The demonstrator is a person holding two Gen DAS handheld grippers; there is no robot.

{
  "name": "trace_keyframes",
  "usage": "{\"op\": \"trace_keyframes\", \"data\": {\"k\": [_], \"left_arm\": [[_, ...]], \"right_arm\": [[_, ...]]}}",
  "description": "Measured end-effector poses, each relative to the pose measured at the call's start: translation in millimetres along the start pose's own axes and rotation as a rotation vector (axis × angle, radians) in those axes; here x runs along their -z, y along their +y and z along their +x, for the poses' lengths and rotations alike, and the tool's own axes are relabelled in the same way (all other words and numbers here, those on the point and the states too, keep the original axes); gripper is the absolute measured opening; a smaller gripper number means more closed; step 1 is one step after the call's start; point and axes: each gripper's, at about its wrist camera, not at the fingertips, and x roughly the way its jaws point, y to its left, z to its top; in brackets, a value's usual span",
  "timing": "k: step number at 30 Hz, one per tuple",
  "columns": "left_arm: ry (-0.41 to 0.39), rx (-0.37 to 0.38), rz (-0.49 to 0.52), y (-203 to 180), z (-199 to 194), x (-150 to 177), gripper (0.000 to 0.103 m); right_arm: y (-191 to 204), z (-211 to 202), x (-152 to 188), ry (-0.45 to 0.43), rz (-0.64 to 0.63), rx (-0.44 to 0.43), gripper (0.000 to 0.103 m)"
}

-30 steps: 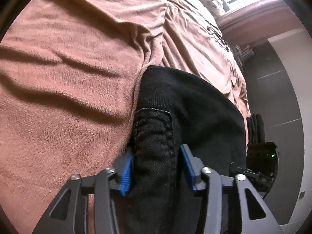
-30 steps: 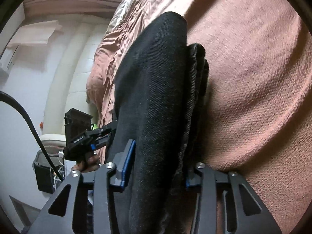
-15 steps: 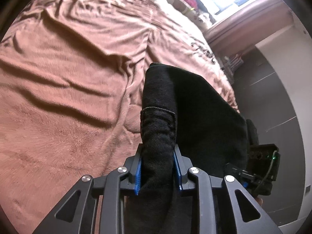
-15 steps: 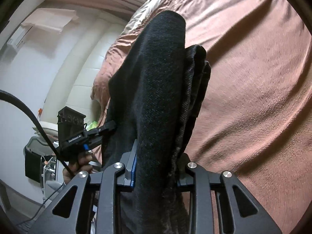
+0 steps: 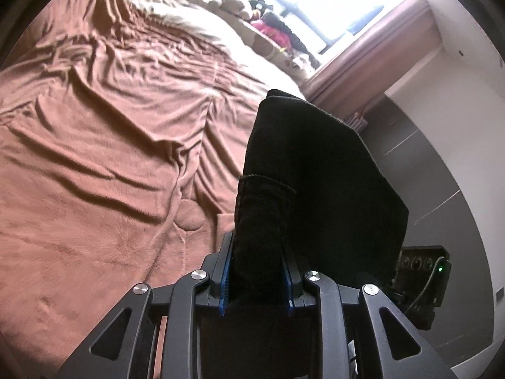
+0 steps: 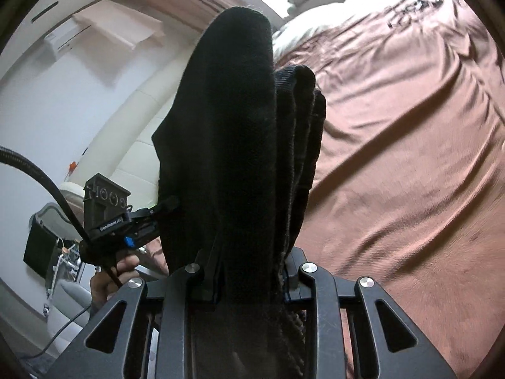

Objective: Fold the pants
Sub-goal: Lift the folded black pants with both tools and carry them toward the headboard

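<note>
Pants (image 5: pixel 315 170), black and bunched into thick folds, are seen in the left wrist view clamped between the blue pads of the left gripper (image 5: pixel 257 271), whose jaws have just been closing onto a stitched edge of the cloth. From that grip the dark fabric is held above the brown bedspread (image 5: pixel 110 126), toward its window-side edge, and part of the other tool is glimpsed beside the cloth, away from the bedspread. In the right wrist view the right gripper (image 6: pixel 249 281) is likewise clamped on a stack of several layers of the pants (image 6: pixel 240 120), its jaws also having just been closing; the layered edges are shown fanned slightly on the side nearest the bedspread (image 6: pixel 410 158). The left gripper (image 6: pixel 135 221) is seen there off the bedspread's edge, with the hand (image 6: pixel 113 274) that carries it below. By judgement, the risk lies in the layers: an inner fold could be lost from the right-hand pinch if the stack is swung, because only the outer layers are pressed directly. A crooked fold could also be produced if the two grips are lowered unevenly onto the wrinkled bedspread.
</note>
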Motion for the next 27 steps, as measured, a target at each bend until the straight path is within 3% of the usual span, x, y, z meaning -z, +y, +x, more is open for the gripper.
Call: {"op": "trace_keyframes", "data": {"k": [11,17,27], "left_arm": [[-0.119,0.018,0.051,-38,-73,11,0.027],[-0.194,-0.016,0.077,-57,-115,15,0.026],[-0.276,-0.024,0.073,-56,-173,11,0.026]], "right_arm": [[56,-53,16,-0.053,-0.113,-0.004,0.024],[88,-70,20,-0.069,-0.154,-0.024,0.024],[128,-72,28,-0.091,-0.203,-0.054,0.024]]}}
